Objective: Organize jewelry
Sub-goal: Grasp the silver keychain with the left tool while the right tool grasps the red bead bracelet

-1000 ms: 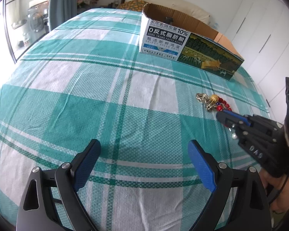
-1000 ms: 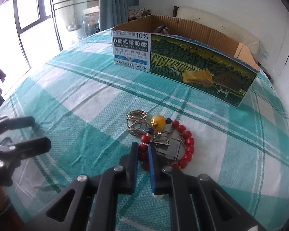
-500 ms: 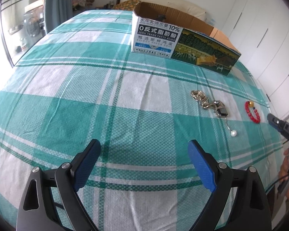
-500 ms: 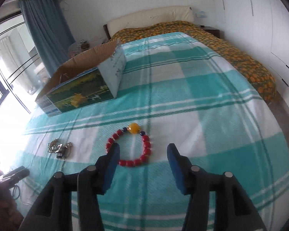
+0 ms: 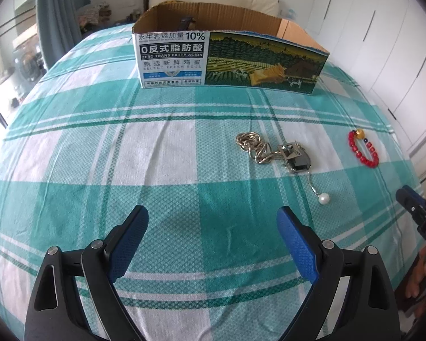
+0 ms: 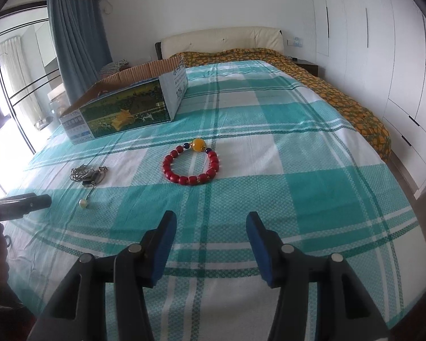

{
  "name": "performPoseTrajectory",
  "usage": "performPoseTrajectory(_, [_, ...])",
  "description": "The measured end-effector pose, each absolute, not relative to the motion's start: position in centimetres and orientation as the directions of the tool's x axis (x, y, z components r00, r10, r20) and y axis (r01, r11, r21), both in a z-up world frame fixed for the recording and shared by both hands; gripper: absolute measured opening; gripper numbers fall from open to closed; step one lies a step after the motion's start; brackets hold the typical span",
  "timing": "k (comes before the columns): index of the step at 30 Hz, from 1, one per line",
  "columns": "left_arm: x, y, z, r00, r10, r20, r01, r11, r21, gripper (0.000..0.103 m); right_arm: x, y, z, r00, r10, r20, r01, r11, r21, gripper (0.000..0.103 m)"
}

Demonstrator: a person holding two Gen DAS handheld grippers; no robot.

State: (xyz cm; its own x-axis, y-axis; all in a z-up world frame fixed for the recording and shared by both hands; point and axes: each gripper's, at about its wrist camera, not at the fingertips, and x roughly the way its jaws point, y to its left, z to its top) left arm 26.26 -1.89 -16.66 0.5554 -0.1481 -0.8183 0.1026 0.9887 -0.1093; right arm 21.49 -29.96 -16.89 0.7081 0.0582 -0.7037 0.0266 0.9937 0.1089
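A red bead bracelet with a yellow bead lies on the checked bedspread, a short way ahead of my open, empty right gripper. It also shows in the left wrist view. A tangle of silver chain and a clasp with a pearl drop lies ahead and right of my open, empty left gripper. The tangle shows in the right wrist view too. An open cardboard box stands farther back.
The teal and white checked bedspread covers the bed. An orange patterned blanket lies along the right side. White wardrobes stand at the right, a window and blue curtain at the left.
My right gripper opened, let go of the red bracelet and drew back; the bracelet now lies apart from the chain tangle. My left gripper swung towards the box.
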Motion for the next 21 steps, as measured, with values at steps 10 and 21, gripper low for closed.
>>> performPoseTrajectory(10, [26.6,-2.0,-17.0,0.546,-0.115,-0.83,0.109,0.992,-0.066,0.093,21.4,-29.3,-17.2,0.704,0.072,-0.707,0.017,0.993,0.118,0.053])
performPoseTrajectory(21, [29.6,-4.3,-17.5,0.511,-0.124,-0.85,0.293,0.955,0.038,0.093,21.6,-28.1,-16.9,0.705,0.089,-0.704,-0.008,0.993,0.118,0.053])
